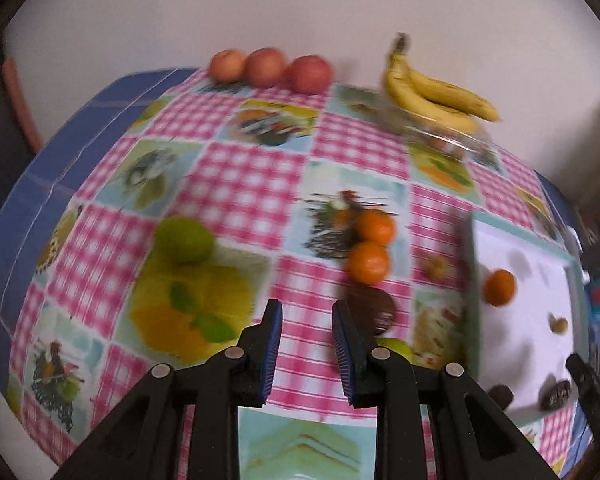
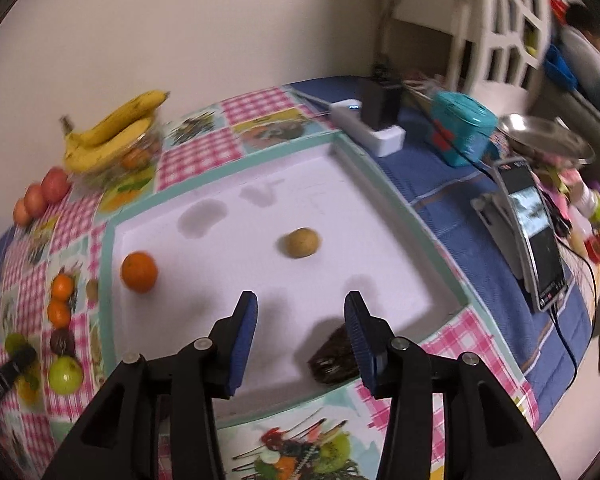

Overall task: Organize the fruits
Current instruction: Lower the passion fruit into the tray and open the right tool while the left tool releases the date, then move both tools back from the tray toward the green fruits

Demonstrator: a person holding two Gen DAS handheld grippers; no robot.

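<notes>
**Loose fruit lies ahead of the left gripper; tray partly filled**

Two tangerines (image 1: 370,246) lie touching on the cloth (image 1: 236,184), ahead and slightly right of the left gripper (image 1: 307,334), whose jaws are spread and hold nothing. A dark fruit (image 1: 374,306) sits just past its right finger, nearer still; a green one (image 1: 184,238) lies ahead to the left. These are round, so no long axis matters. The left gripper is nearer all of them; I judge it best placed for the next pick.

The right gripper (image 2: 300,322) hovers over the tray (image 2: 384,184), jaws spread and empty. In the tray: an orange (image 2: 139,272), a brownish round fruit (image 2: 300,243) and a dark fruit (image 2: 334,354) by the near rim.

Far back, three apples (image 1: 270,68) stand in a row, and bananas (image 1: 432,88) rest on a glass bowl (image 1: 444,136).
</notes>
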